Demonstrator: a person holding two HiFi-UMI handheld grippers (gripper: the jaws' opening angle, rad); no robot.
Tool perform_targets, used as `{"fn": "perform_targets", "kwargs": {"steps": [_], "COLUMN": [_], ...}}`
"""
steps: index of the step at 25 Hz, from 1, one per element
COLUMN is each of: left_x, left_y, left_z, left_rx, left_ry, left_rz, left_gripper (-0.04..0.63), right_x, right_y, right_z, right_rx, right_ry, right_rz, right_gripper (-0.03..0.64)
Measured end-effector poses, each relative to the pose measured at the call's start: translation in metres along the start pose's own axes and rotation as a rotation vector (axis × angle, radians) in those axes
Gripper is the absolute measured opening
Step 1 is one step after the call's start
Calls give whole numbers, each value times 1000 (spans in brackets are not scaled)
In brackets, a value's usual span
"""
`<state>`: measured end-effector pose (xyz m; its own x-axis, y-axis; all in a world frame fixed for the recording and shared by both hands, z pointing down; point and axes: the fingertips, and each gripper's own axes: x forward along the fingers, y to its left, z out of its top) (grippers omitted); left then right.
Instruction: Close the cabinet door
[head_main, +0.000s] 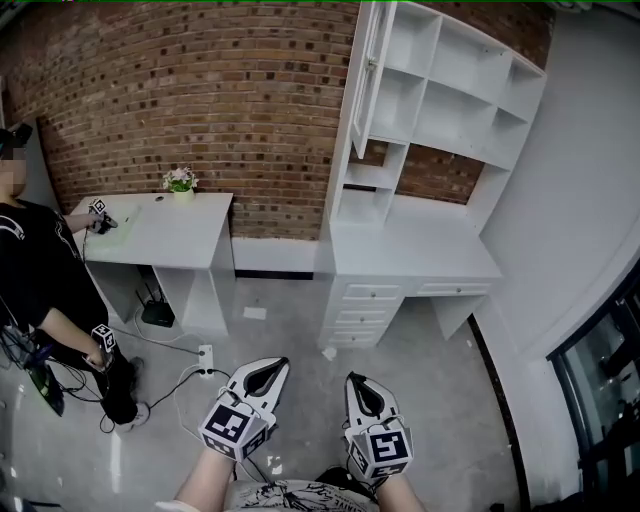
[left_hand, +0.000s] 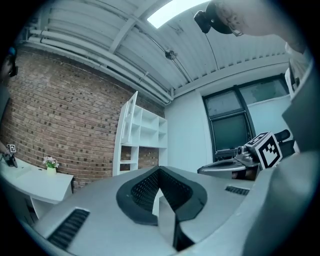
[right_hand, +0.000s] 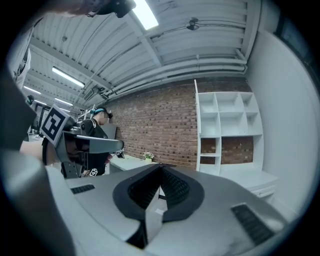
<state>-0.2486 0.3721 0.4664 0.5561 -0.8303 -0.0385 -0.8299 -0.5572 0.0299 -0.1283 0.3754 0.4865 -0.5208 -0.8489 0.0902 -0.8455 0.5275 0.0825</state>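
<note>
Brick wall (head_main: 200, 90) forms the far side of the room; a white wall (head_main: 580, 180) closes the right side, with a dark-framed window (head_main: 600, 370) low on it. Floor is bare grey concrete (head_main: 420, 400).

Against the brick stands a white shelf unit (head_main: 455, 100) above a desk top (head_main: 410, 250), with drawers (head_main: 365, 310) under the desk's left end. The cabinet door (head_main: 362, 75) is at the unit's upper left and stands open, swung out from the shelves and seen nearly edge-on.

To the left, well apart from the unit, is a small white table (head_main: 160, 235) carrying potted flowers (head_main: 181, 180) at its back edge. A person (head_main: 35, 270) in dark clothing stands at that table's left end. A power strip (head_main: 205, 358) with trailing cable lies on the floor in front of the table.

The left gripper (head_main: 272, 366) and right gripper (head_main: 357, 381) are held side by side, low in the head view, both pointing toward the desk and well short of it. Each claw has its jaws together with nothing between them. Open floor lies between the grippers and the unit.
</note>
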Motion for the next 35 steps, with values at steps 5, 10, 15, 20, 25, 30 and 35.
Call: {"fn": "perform_targets", "kwargs": {"steps": [5, 10, 15, 20, 25, 30, 35], "left_x": [33, 93, 166, 242, 312, 358, 391], "left_y": [14, 21, 29, 38, 47, 60, 94], "left_z": [-3, -3, 11, 10, 18, 14, 7], "left_rx": [9, 26, 46, 43, 44, 40, 29], "left_ry": [-2, -9, -30, -29, -41, -25, 6], "left_rz": [9, 45, 82, 127, 161, 202, 239], "left_gripper": [14, 14, 14, 14, 14, 14, 14], "right_x": [31, 70, 116, 156, 192, 226, 269], "right_y": [-27, -79, -135, -200, -276, -327, -359], "right_z": [-5, -9, 3, 8, 17, 23, 28], "right_rx": [-21, -13, -38, -69, -119, -111, -106], "right_ry": [-5, -21, -30, -42, -60, -66, -81], "right_rz": [0, 49, 142, 182, 160, 163, 164], "right_gripper": [8, 8, 8, 8, 8, 8, 8]}}
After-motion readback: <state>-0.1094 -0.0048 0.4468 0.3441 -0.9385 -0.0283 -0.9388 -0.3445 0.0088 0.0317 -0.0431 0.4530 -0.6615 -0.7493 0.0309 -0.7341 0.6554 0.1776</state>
